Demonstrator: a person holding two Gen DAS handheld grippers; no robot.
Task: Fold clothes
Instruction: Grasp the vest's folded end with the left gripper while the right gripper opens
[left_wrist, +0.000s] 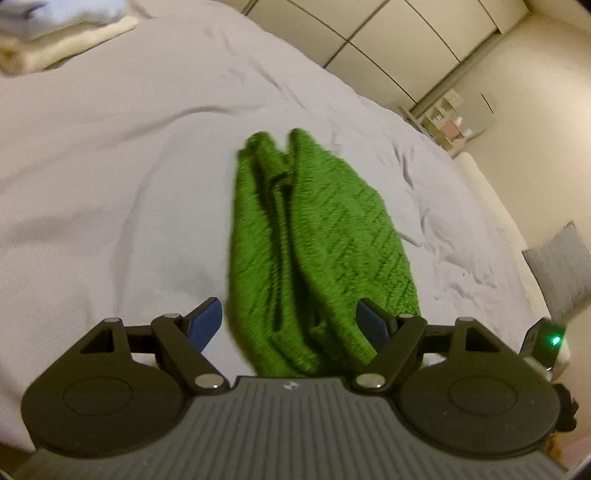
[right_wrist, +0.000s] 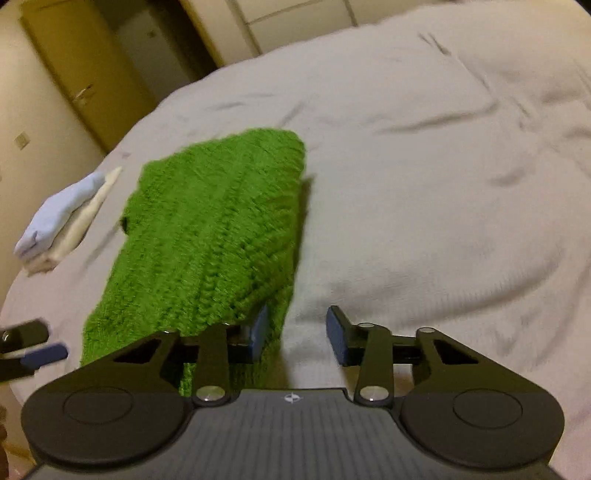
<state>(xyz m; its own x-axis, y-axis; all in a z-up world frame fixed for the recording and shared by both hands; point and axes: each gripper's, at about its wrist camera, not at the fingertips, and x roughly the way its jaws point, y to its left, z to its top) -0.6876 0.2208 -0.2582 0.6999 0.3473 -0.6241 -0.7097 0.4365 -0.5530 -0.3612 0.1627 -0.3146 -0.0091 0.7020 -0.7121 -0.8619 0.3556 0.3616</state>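
Note:
A green knitted garment (left_wrist: 317, 243) lies folded in a long bundle on the white bed (left_wrist: 110, 184). My left gripper (left_wrist: 291, 325) is open, its fingers on either side of the garment's near end. In the right wrist view the garment (right_wrist: 207, 236) lies left of centre. My right gripper (right_wrist: 297, 332) is open; its left finger (right_wrist: 258, 332) is against the garment's near right edge, and part of the knit drapes over that finger's arm. The left gripper's blue fingertip (right_wrist: 44, 356) shows at the left edge.
A stack of folded light blue and cream clothes (right_wrist: 62, 221) sits on the bed beyond the garment, also in the left wrist view (left_wrist: 55, 33). Wardrobe doors (left_wrist: 388, 40) and a small shelf (left_wrist: 443, 118) stand past the bed. A grey cushion (left_wrist: 557, 266) lies at right.

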